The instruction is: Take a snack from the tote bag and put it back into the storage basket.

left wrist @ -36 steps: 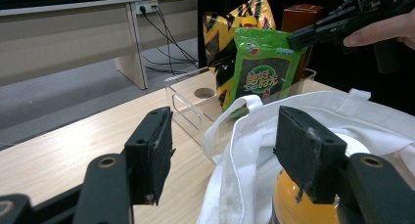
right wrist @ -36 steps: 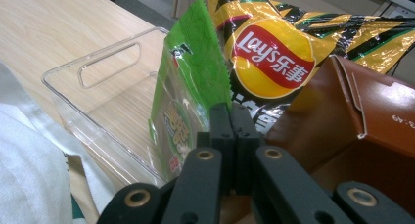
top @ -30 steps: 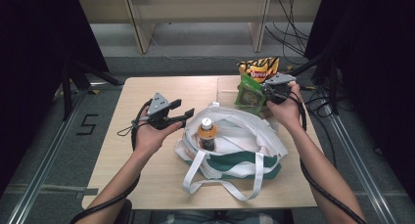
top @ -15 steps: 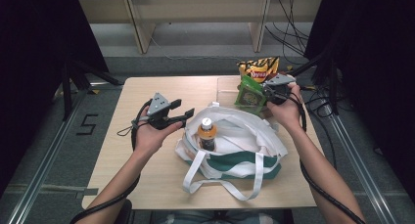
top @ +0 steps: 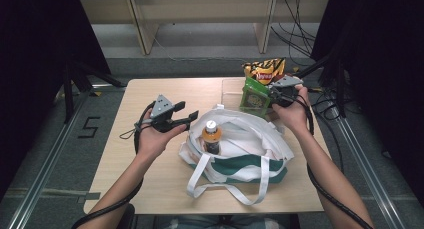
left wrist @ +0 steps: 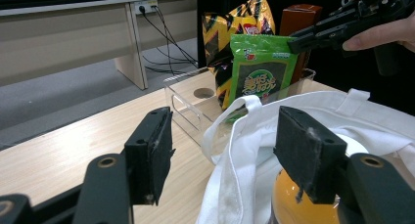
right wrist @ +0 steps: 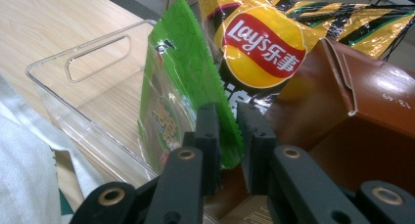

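Fingers (left wrist: pixel 149 153) of the left gripper (top: pixel 186 114) stand wide apart and empty beside the tote bag (top: pixel 250 139) on the worktop (top: pixel 150 174). An orange-capped bottle (top: pixel 211 136) already sits in the bag. The right gripper (right wrist: pixel 227 136) has just been opening, and the green packet (right wrist: pixel 176 87) has its edge between the fingers, unpinched. Packing looks barely begun. The packet stands upright in the clear bin (right wrist: pixel 73 101), long axis vertical, and is yet to be lifted.
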`<state>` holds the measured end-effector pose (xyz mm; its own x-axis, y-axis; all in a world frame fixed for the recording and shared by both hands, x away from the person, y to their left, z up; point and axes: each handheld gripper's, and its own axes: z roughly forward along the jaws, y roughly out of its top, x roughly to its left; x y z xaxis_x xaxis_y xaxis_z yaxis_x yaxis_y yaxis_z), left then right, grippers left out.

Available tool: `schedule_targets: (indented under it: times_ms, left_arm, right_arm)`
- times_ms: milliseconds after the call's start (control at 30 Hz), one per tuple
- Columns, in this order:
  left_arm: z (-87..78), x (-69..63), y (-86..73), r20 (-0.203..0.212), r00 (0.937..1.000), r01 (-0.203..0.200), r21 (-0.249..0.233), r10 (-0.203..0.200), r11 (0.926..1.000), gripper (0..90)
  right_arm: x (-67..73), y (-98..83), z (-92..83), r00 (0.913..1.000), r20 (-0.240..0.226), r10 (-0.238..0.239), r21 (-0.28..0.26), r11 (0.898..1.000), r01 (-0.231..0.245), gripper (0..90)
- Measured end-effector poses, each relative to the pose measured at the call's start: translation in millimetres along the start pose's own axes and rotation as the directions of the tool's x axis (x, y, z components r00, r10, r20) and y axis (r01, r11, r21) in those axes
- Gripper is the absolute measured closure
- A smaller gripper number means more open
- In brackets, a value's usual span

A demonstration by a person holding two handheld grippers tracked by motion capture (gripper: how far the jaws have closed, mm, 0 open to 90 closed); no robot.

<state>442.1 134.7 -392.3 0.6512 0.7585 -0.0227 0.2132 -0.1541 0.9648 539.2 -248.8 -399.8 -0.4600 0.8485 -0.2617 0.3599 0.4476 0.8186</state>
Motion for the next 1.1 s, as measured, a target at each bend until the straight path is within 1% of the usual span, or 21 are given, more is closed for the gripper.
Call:
schedule_targets:
  times_ms: [33,67,100,133,167,200,267,367,533,600,733,833,900,933,1033,1067,1100]
  left_arm:
    - [0.0,0.0,0.0,0.0,1.0,0.0,0.0,0.0,1.0,38.5]
    - [0.0,0.0,0.0,0.0,1.0,0.0,0.0,0.0,1.0,38.5]
    - [0.5,0.3,-0.2,0.007,1.0,0.001,-0.006,-0.001,1.0,38.5]
    - [0.3,0.2,-0.1,0.004,1.0,0.001,-0.005,-0.001,1.0,38.5]
    - [-0.1,0.0,0.1,0.0,1.0,0.0,-0.001,0.0,1.0,38.5]
    - [0.4,0.3,-0.2,0.006,1.0,0.001,-0.006,-0.001,1.0,38.5]
    - [-0.1,0.1,-0.2,0.0,1.0,0.001,0.0,-0.001,1.0,38.5]
    - [0.2,0.1,-0.1,0.004,1.0,0.0,-0.005,0.0,1.0,38.5]
    - [-0.2,-0.3,0.2,0.001,1.0,0.0,0.0,0.0,1.0,38.5]
    - [0.3,0.0,-0.1,0.006,1.0,0.0,-0.005,0.0,1.0,38.5]
    - [0.3,0.1,-0.2,0.006,1.0,0.0,-0.005,0.0,1.0,38.5]
    - [-0.4,-0.1,0.2,0.0,1.0,0.001,-0.001,-0.001,1.0,38.5]
    - [-0.5,-0.1,0.2,-0.001,1.0,0.001,-0.002,-0.001,1.0,38.5]
    - [-0.5,0.0,0.1,-0.001,1.0,0.001,-0.002,-0.001,1.0,38.5]
    - [-0.4,-0.1,0.0,0.0,1.0,0.001,-0.001,-0.001,1.0,38.5]
    - [-0.3,-0.2,0.1,0.0,1.0,0.0,-0.001,0.0,1.0,38.5]
    - [-0.2,-0.4,0.2,0.0,1.0,0.001,-0.002,-0.001,1.0,38.5]
  right_arm:
    - [1.4,-0.4,-0.2,1.0,0.005,0.005,-0.002,1.0,-0.005,79.0]
    - [1.3,-0.3,0.0,0.9999,0.01,0.001,-0.01,1.0,-0.001,78.6]
    - [2.4,0.4,-0.8,0.9998,0.012,0.014,-0.004,1.0,-0.014,78.2]
    - [0.8,0.9,-1.3,1.0,0.003,-0.004,-0.001,1.0,0.004,77.9]
    - [0.6,1.1,-1.3,0.9998,0.012,-0.012,-0.009,1.0,0.012,77.5]
    - [2.3,0.8,-1.4,0.9999,0.01,-0.006,-0.008,1.0,0.006,77.0]
    - [4.2,1.4,-1.5,0.9998,0.011,0.014,-0.008,1.0,-0.014,76.5]
    - [4.9,1.5,-2.0,0.9998,0.008,0.016,-0.008,1.0,-0.016,76.0]
    - [5.2,1.6,-2.2,0.9998,0.008,0.017,-0.01,1.0,-0.017,75.7]
    - [4.3,1.7,-2.8,1.0,0.007,0.007,-0.008,1.0,-0.007,75.7]
    - [4.3,1.9,-3.1,0.9999,0.006,0.009,-0.009,1.0,-0.009,75.4]
    - [5.4,1.8,-3.2,0.9998,0.006,0.02,-0.006,1.0,-0.02,75.2]
    - [3.9,1.5,-2.7,0.9999,0.011,-0.002,-0.019,1.0,0.002,75.1]
    - [4.3,1.5,-3.4,1.0,0.0,0.003,-0.01,1.0,-0.003,75.0]
    - [4.9,0.9,-4.0,1.0,-0.006,0.008,-0.015,1.0,-0.008,74.8]
    - [5.3,0.7,-5.1,0.9999,0.009,0.005,-0.017,1.0,-0.005,74.7]
    - [6.2,0.6,-5.6,0.9998,0.006,0.017,-0.015,1.0,-0.017,74.6]
